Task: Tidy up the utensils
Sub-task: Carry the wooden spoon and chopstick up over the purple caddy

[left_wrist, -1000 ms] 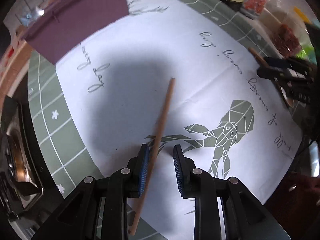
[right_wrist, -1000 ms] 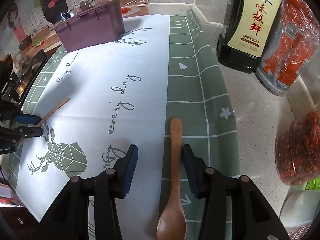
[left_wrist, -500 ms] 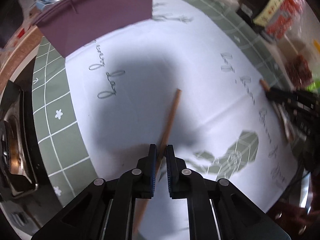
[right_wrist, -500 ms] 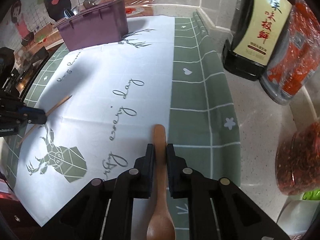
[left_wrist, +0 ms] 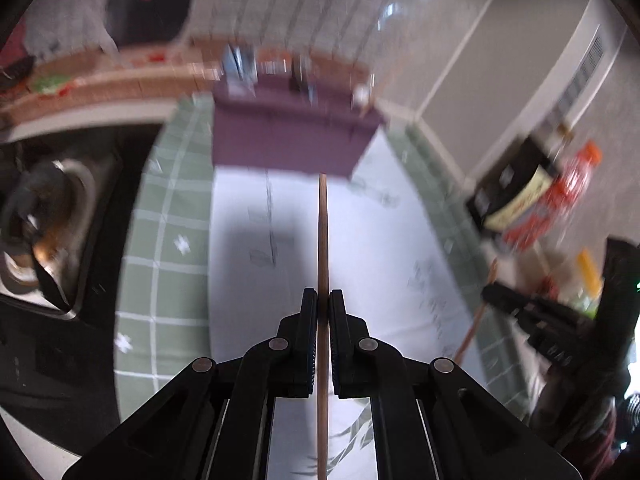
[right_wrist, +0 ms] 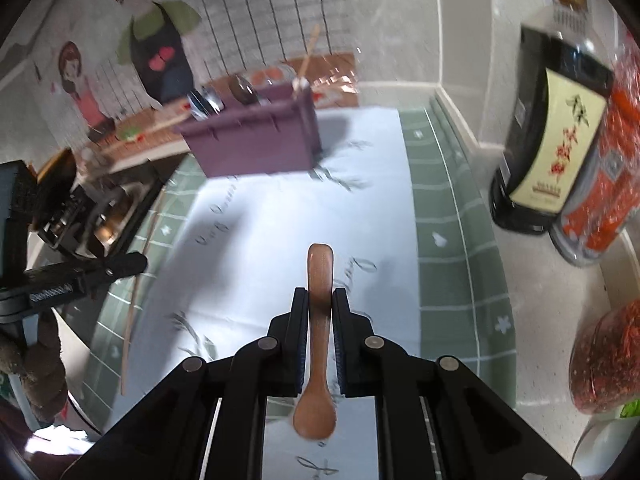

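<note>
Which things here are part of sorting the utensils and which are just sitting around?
Part of the job:
- chopstick, in left gripper
- wooden spoon, in right gripper
- purple utensil holder

Just lying about:
- dark sauce bottle
- red packet
- chili flakes
- deer-print cloth

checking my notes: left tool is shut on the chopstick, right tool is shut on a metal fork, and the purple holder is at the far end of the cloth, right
Not quite: the right tool is shut on a wooden spoon, not a metal fork, as the right wrist view shows. The left tool does grip the chopstick, with the purple holder at the cloth's far end.
</note>
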The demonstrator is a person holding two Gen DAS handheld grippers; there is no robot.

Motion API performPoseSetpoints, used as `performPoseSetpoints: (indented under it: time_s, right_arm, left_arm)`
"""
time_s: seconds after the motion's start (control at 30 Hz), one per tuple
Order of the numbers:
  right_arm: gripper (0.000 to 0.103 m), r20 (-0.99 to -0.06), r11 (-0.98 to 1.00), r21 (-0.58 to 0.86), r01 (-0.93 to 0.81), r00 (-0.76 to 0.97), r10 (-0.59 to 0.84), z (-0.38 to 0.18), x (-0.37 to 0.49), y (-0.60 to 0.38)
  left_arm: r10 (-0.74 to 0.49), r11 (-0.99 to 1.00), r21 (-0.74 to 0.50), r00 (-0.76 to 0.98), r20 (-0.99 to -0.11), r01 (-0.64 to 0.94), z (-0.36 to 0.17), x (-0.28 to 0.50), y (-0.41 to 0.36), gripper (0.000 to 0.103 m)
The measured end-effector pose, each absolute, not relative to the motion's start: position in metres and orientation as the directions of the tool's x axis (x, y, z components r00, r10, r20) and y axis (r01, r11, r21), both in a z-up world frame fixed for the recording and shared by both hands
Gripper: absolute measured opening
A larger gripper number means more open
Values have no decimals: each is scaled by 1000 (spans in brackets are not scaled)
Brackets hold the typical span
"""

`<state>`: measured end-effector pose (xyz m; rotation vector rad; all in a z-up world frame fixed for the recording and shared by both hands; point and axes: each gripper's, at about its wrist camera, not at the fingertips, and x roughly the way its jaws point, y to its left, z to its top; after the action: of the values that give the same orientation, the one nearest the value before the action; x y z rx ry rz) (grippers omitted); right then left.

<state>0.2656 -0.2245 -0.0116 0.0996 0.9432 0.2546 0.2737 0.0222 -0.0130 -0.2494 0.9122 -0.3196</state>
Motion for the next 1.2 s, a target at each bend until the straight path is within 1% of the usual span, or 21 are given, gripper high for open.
performPoseSetpoints:
  time_s: [0.1, 0.17, 0.23, 0.33, 0.37, 0.4, 0.43, 0.47, 0.53, 0.6, 0.73, 0.77, 0.93, 1.07, 1.2]
  right_arm:
    - [11, -766, 960, 211, -182, 580, 278, 1, 272, -218]
    - [11, -743, 958, 217, -189, 605, 288, 16, 280, -213]
    - [11, -717, 954, 221, -202, 630, 300, 35, 287, -211]
    - [11, -642, 958, 174, -229, 711, 287, 87, 302, -205]
    - [11, -609, 958, 159, -240, 740, 286, 108, 308, -203]
    - [11, -575, 959, 148, -243, 767, 283, 127, 313, -202]
    - [11, -543, 960, 135, -246, 792, 279, 145, 320, -201]
    - [11, -496, 963, 117, -243, 826, 268, 167, 329, -198]
    - [11, -440, 968, 102, -229, 862, 250, 191, 343, -193]
    - [11, -415, 970, 109, -218, 877, 244, 205, 358, -190]
    - [11, -358, 971, 112, -210, 903, 236, 207, 390, -177]
    - [11, -358, 967, 118, -225, 899, 253, 203, 397, -174]
    - [11, -387, 964, 136, -230, 883, 266, 165, 443, -157]
    - [11, -448, 964, 143, -223, 854, 264, 124, 472, -147]
    - [11, -483, 972, 118, -205, 843, 237, 95, 486, -141]
  left_arm:
    - [-361, 925, -346, 645, -673, 157, 12, 271, 34, 6]
    - [-342, 932, -325, 698, -629, 163, 32, 274, 36, 6]
    - [-331, 934, -306, 761, -558, 182, 64, 277, 41, 6]
    - [-326, 935, -282, 828, -456, 213, 111, 290, 46, 6]
    - [-322, 937, -274, 845, -426, 219, 124, 294, 48, 6]
    - [-323, 936, -263, 870, -371, 235, 144, 299, 49, 6]
    - [-331, 933, -259, 879, -343, 250, 154, 303, 50, 6]
    - [-334, 931, -251, 893, -302, 263, 170, 309, 52, 6]
    - [-315, 937, -237, 911, -266, 255, 186, 322, 52, 6]
    - [-277, 947, -230, 930, -240, 223, 196, 336, 53, 6]
    - [-215, 961, -207, 964, -154, 181, 197, 360, 57, 6]
    - [-215, 961, -206, 966, -145, 183, 194, 364, 56, 6]
    - [-253, 945, -258, 950, -182, 202, 154, 414, 61, 6]
    - [-234, 947, -270, 950, -204, 175, 125, 441, 57, 6]
    - [-196, 958, -252, 953, -229, 137, 103, 461, 50, 6]
